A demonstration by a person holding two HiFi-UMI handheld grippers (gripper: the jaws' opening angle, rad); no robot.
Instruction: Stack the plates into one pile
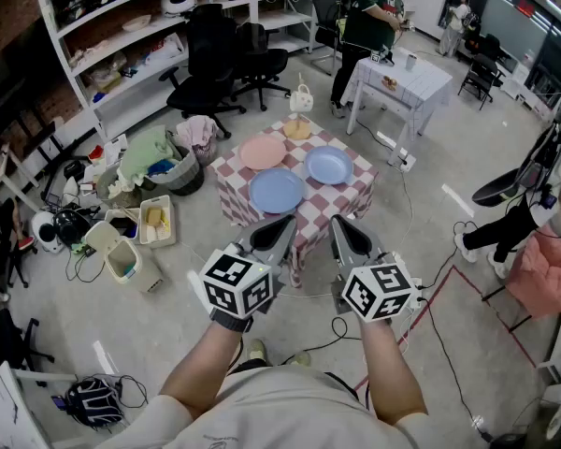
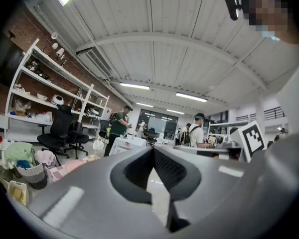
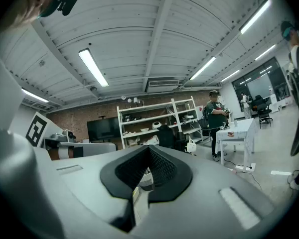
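Note:
A small table with a pink-and-white checked cloth (image 1: 355, 195) carries three plates lying apart. The pink plate (image 1: 263, 152) is at the far left, one blue plate (image 1: 328, 165) at the right, another blue plate (image 1: 277, 191) nearest me. Both grippers hover short of the table's near edge, above the floor. My left gripper (image 1: 279, 227) (image 2: 153, 149) is shut with its jaw tips touching and nothing between them. My right gripper (image 1: 344, 227) (image 3: 149, 147) is shut and empty too. Neither touches a plate.
A small white bag (image 1: 301, 99) and a yellowish item (image 1: 297, 129) sit at the table's far edge. Left of it stand a basket of clothes (image 1: 173, 168) and floor bins (image 1: 155, 221). Office chairs (image 1: 215, 64), shelving, a white table (image 1: 399, 80) with a person, and floor cables (image 1: 337, 330) surround it.

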